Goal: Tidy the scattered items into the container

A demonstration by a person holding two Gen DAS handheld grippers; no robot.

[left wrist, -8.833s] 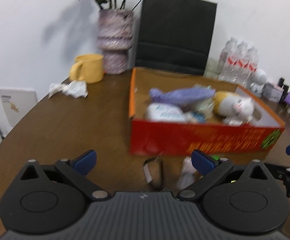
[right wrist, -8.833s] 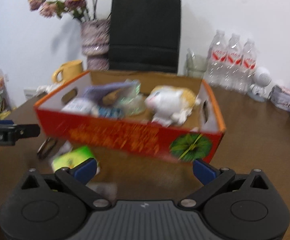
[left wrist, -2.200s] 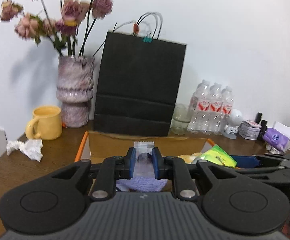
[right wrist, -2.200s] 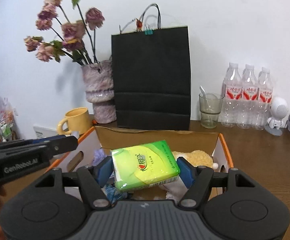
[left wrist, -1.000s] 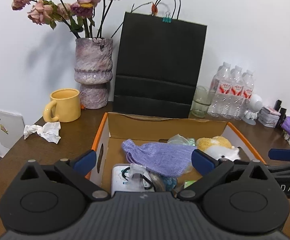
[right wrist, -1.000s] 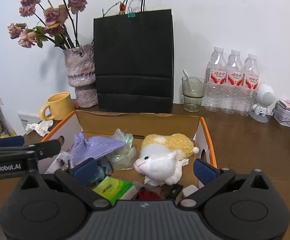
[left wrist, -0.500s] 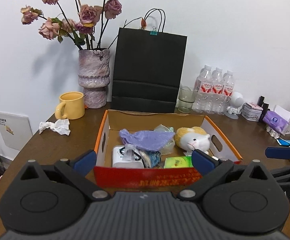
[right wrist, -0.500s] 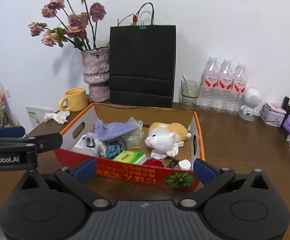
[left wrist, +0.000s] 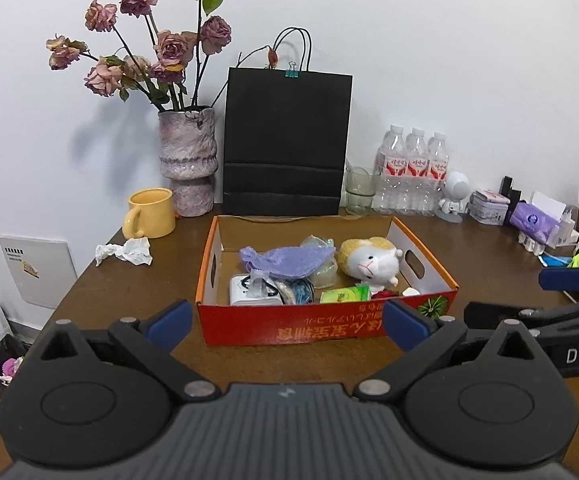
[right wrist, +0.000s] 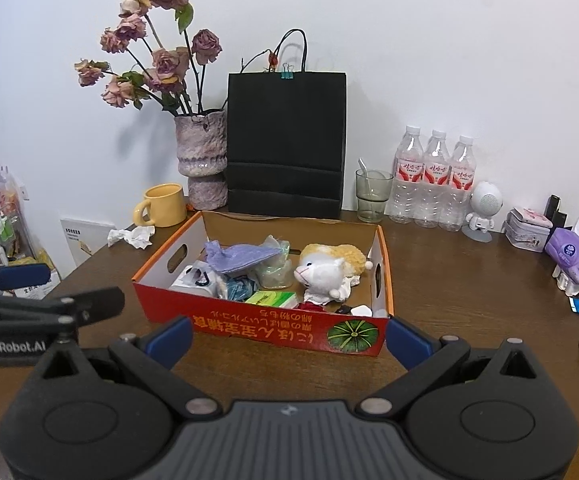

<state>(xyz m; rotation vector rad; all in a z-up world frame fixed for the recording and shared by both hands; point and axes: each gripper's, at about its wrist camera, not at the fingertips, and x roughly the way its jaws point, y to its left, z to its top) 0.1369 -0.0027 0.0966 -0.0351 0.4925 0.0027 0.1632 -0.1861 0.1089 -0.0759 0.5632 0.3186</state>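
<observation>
An open red cardboard box sits mid-table. Inside lie a purple knitted cloth, a white and yellow plush toy, a green tissue pack, a white case with a bagged carabiner on it, and other small items. My left gripper is open and empty, held back in front of the box. My right gripper is open and empty too, just before the box's front wall.
Behind the box stand a black paper bag, a vase of dried roses, a yellow mug, a glass and three water bottles. A crumpled tissue lies left. Small boxes and cables sit at the right.
Both grippers opened and dropped the bagged carabiner and the green tissue pack into the box, then drew back and up away from it. The box looks smaller now.
</observation>
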